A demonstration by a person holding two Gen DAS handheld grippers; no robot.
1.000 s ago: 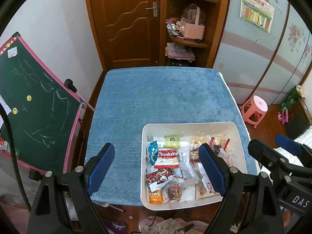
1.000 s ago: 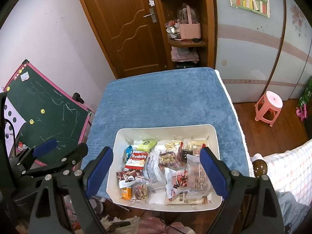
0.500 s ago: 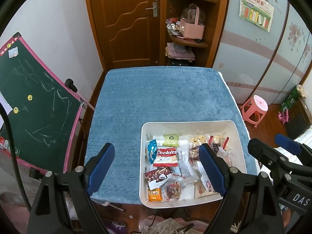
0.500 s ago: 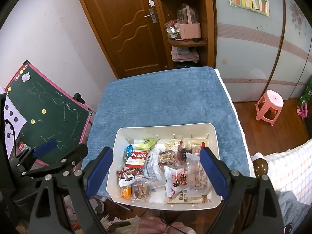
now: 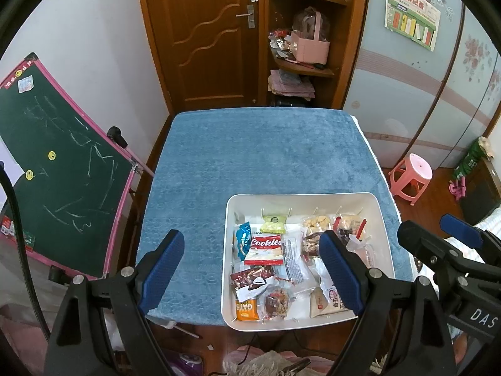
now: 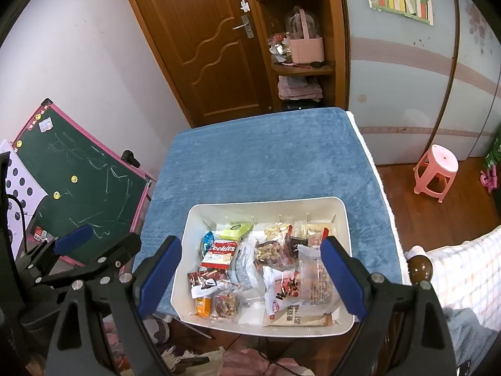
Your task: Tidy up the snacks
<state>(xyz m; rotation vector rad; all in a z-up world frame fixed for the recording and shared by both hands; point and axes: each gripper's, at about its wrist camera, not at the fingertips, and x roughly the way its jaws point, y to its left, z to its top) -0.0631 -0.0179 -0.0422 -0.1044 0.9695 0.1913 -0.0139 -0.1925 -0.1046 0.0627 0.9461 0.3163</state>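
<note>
Over the last second almost nothing has shifted. The white bin sits at the near right part of the blue-covered worktop, just where it sat 1 second ago, and both views have only drifted a touch, so the bin reads slightly lower in the right wrist view.

The left claw hangs above the bin's left half with its 2 blue pads wide apart and nothing between them. The right claw hangs over the middle of the bin, pads likewise wide apart and empty.

Below and ahead of both claws, all the snacks lie inside the bin in a loose, overlapping heap: the red Cookies packet toward the left claw's centre, a green packet beyond it, an orange packet at the near left corner. The rest of the worktop beyond the claws carries no snack.

So the scene fits 2 readings: snacks gathered into the bin and the hands pulling back, or a jumbled bin about to be sorted. The near-still hover settles neither.
</note>
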